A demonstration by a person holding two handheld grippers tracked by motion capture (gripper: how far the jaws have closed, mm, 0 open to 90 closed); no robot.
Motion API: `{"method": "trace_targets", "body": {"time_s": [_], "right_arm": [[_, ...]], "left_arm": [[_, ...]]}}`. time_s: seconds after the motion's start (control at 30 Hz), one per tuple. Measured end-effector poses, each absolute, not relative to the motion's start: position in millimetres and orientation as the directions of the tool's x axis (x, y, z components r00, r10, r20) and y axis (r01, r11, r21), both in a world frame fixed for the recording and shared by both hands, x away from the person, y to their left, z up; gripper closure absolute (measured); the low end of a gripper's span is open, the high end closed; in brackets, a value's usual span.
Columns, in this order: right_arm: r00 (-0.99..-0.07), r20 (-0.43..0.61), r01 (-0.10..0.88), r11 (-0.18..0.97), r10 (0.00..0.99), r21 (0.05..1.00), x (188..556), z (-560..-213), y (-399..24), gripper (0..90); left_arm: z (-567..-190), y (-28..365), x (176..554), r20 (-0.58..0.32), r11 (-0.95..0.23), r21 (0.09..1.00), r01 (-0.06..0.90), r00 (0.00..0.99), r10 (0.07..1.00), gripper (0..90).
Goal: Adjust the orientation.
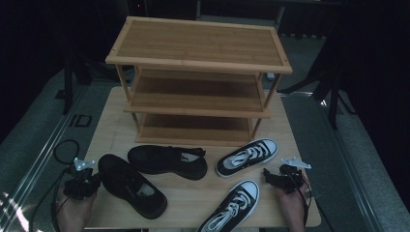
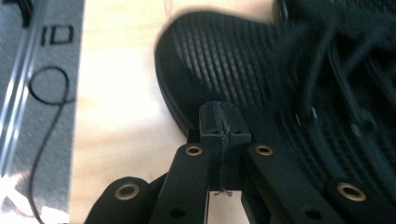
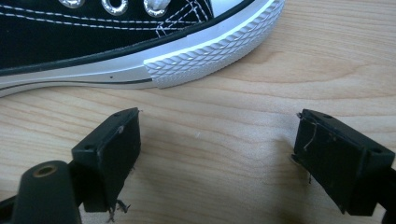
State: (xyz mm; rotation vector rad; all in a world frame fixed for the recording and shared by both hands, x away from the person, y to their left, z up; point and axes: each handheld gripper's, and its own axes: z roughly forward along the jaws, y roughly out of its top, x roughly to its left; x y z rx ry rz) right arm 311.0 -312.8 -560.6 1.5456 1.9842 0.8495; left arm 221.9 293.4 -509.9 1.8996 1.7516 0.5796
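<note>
The left gripper (image 1: 89, 180) sits at the near left corner of the bench (image 1: 275, 130), its jaws pressed together with nothing between them, and in the left gripper view their tip (image 2: 223, 122) rests right at the toe edge of a black shoe (image 1: 131, 184). That shoe is all black, with a finely ribbed knit upper, a dark rounded sole rim and black laces; it lies at an angle near the front left of the bench. Its twin, a second black shoe (image 1: 168, 160), lies just behind it on its sole, its length running across the bench, in front of the rack. The right gripper (image 1: 270, 177) is held at the near right side, jaws standing wide apart above bare wood, holding nothing. Just ahead of those jaws in the right gripper view lies a black canvas sneaker (image 3: 116, 42) with white stitching, metal eyelets, a white sole band and a diamond-textured white toe bumper; it is near the jaws but apart from them. 2 such sneakers show from above, 1 nearer the rack (image 1: 247, 156) and 1 at the front edge (image 1: 232, 205), both with white laces. A 3-tier wooden shoe rack (image 1: 198, 48) stands at the back of the bench.
</note>
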Motion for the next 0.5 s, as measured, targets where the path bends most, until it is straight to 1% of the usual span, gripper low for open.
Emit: {"method": "trace_targets", "body": {"time_s": [0.13,0.2,0.33,0.5], "right_arm": [[-0.245,0.001,0.670,0.168,0.969,0.723,311.0,-560.6,-312.8,14.5],[-0.245,0.001,0.670,0.168,0.969,0.723,311.0,-560.6,-312.8,14.5],[-0.245,0.001,0.670,0.168,0.970,0.723,311.0,-560.6,-312.7,14.4],[-0.245,0.001,0.670,0.168,0.970,0.723,311.0,-560.6,-312.8,14.4]], "left_arm": [[-517.6,284.5,208.0,-0.041,-0.058,0.582,0.811,0.101,0.994,90.0],[-520.8,280.5,206.5,-0.053,-0.054,0.583,0.811,0.105,0.993,90.0],[-519.8,283.3,214.1,-0.052,-0.040,0.598,0.800,0.089,0.995,90.0],[-515.1,286.4,232.1,-0.051,-0.044,0.622,0.782,0.097,0.994,90.0]]}}
